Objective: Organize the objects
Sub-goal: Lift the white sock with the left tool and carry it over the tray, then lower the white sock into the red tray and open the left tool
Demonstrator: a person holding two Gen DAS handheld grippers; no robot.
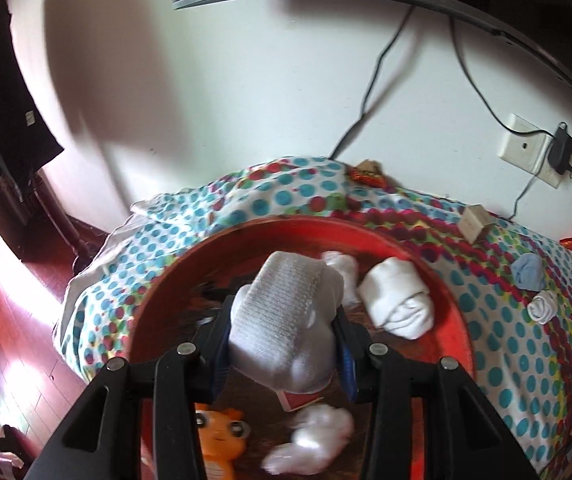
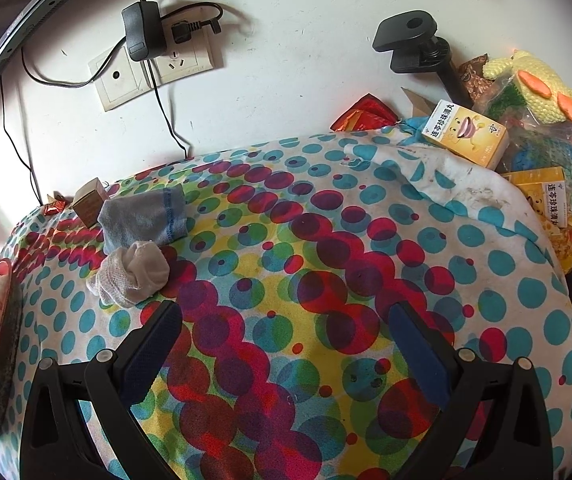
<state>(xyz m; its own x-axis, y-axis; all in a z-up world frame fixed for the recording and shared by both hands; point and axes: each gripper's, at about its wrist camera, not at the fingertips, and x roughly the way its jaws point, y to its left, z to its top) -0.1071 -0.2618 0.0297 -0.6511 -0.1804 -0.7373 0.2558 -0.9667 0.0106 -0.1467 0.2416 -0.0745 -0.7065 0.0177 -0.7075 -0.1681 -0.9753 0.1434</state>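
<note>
My left gripper is shut on a rolled white sock and holds it above the round red tray. In the tray lie another rolled white sock, a small white sock behind it, a white bundle near the front and an orange toy. My right gripper is open and empty above the dotted cloth. A grey-blue sock and a white rolled sock lie on the cloth to its upper left; they also show in the left wrist view.
The red tray's edge shows at the far left of the right wrist view. A small cardboard box stands by the wall. Yellow medicine boxes, a knitted yellow toy and a black clamp crowd the back right. Wall sockets with cables.
</note>
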